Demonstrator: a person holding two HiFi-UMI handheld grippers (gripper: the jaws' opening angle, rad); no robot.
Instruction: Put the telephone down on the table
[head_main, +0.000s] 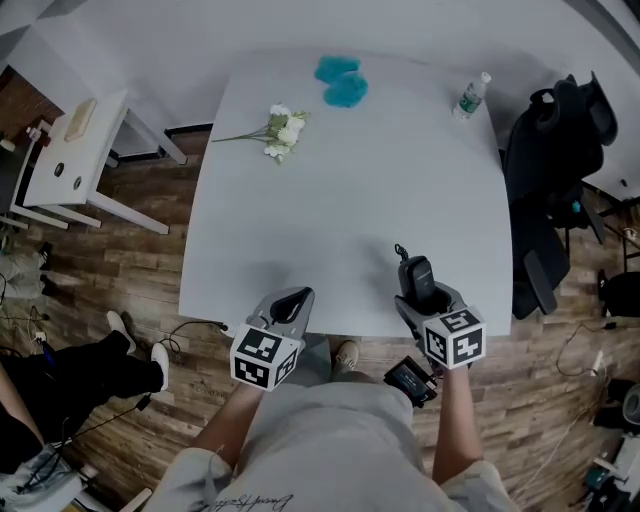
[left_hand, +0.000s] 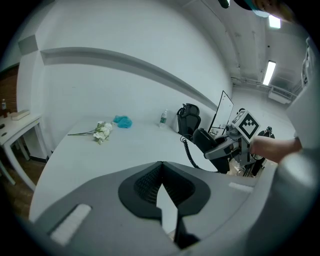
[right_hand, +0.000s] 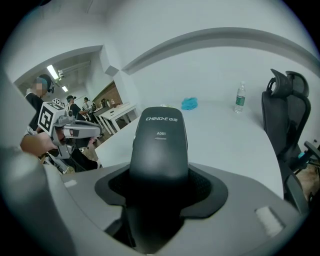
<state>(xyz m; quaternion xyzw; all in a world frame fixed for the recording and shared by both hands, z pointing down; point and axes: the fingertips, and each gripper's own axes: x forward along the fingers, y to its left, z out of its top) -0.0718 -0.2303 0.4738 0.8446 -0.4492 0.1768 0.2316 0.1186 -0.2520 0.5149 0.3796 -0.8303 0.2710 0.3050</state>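
White table (head_main: 350, 200) fills most of the view. My right claw (head_main: 428, 298) is clamped on the black telephone (head_main: 416, 272) handset, over the table's near right edge. My left claw (head_main: 291, 306) is at the near edge, jaws together, nothing between them. Flowers (head_main: 281, 128), blue cloth (head_main: 342, 82) and bottle (head_main: 470, 97) lie on the far side.

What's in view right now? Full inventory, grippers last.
table: one, white, centre of the head view
telephone: one, black, in the right gripper by the table's near edge
flowers: one bunch, white, table's far left
fluffy lumps: two, teal, table's far edge
water bottle: one, clear, table's far right corner
office chair: one, black, right of the table
side table: one, white, left of the table
left gripper: grey, jaws together, empty
right gripper: grey, shut on the telephone
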